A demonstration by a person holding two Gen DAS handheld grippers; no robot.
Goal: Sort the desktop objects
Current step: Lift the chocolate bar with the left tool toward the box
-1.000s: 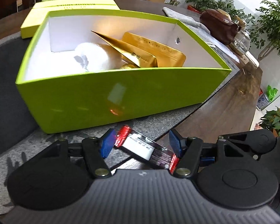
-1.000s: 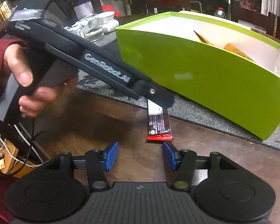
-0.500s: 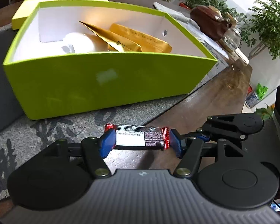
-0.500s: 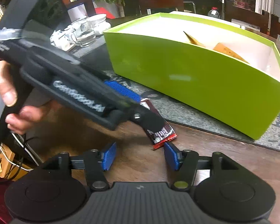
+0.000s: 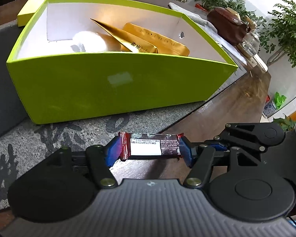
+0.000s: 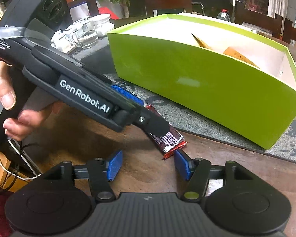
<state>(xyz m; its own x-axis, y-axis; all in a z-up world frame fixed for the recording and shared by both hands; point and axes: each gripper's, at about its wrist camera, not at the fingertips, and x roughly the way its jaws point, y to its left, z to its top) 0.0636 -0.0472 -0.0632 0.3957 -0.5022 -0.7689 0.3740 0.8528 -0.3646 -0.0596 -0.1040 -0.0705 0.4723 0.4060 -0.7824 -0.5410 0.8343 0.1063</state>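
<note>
I'm clamping the snack bar [image 5: 151,146] lengthwise in my left gripper [image 5: 150,150], blue pads pressing both crimped ends, just above the wooden table [image 5: 227,106] near the grey mat's [image 5: 59,136] edge. My right gripper [image 6: 148,165] is idling spread wide, grasping nothing. The green box [image 5: 108,83] is sitting on the mat just beyond, holding gold pouches [image 5: 157,41].

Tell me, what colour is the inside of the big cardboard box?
White inside, while its outer walls are lime green. The big open cardboard box shows this best in the left wrist view.
</note>
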